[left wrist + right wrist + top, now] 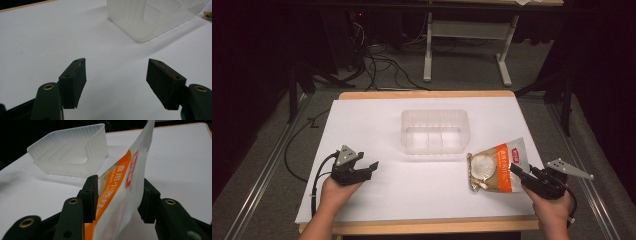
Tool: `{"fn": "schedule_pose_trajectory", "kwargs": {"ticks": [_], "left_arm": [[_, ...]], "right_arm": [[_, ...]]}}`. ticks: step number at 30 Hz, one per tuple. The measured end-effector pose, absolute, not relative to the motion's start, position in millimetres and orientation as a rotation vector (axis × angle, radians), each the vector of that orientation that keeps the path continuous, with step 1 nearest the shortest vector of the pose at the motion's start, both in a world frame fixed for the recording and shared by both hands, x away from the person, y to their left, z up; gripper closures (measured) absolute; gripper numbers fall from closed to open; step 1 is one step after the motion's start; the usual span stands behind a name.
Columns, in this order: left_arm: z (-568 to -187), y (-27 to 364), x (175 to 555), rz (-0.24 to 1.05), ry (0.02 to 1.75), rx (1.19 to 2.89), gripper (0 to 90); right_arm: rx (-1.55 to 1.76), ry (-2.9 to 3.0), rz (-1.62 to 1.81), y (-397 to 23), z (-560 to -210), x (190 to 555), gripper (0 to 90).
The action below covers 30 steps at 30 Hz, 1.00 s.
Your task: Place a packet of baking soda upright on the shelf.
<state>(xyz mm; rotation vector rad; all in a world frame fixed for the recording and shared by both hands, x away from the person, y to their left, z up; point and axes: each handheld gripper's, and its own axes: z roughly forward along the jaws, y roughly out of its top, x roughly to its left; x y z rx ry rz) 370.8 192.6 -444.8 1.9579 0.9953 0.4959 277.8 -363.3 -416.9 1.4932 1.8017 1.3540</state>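
Right gripper (117, 195) fingers parted around the orange-white pouch (125, 185) — left gripper (116, 82) fingers wide, empty — clear tub (435, 131) beyond

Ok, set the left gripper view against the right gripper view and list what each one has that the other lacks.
Left gripper view: the left gripper with jaws wide apart and bare white table between them.

Right gripper view: the right gripper with an orange and white pouch standing between its jaws, the printed characters readable; whether the jaws press it is unclear.

Both: the clear plastic tub on the white table, ahead of the jaws.
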Motion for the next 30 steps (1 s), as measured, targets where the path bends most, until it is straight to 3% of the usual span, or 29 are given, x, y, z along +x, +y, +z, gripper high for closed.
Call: {"fn": "schedule_pose_trajectory", "kwargs": {"ticks": [12,20,24,25,26,30], "left_arm": [[-444.4,190.6,370.1,0.49,0.978,1.967,32.7],[-444.8,190.0,370.4,0.488,0.979,1.968,32.6],[-444.4,189.4,369.6,0.487,0.972,1.974,32.6],[-444.4,189.5,369.7,0.486,0.973,1.973,32.6],[-444.4,189.5,369.7,0.485,0.974,1.974,32.6],[-444.7,189.3,369.7,0.488,0.973,1.977,32.6]], "right_arm": [[1.411,1.821,1.316,-330.4,-414.0,255.3,46.5],[1.363,1.872,1.277,-309.5,-416.3,262.3,50.9],[1.327,1.886,1.269,-302.6,-416.0,263.2,59.2],[1.326,1.889,1.264,-300.9,-416.2,263.2,65.6],[1.304,1.896,1.237,-298.3,-415.7,263.3,80.5],[1.305,1.877,1.205,-299.2,-411.5,265.7,90.0]]}}
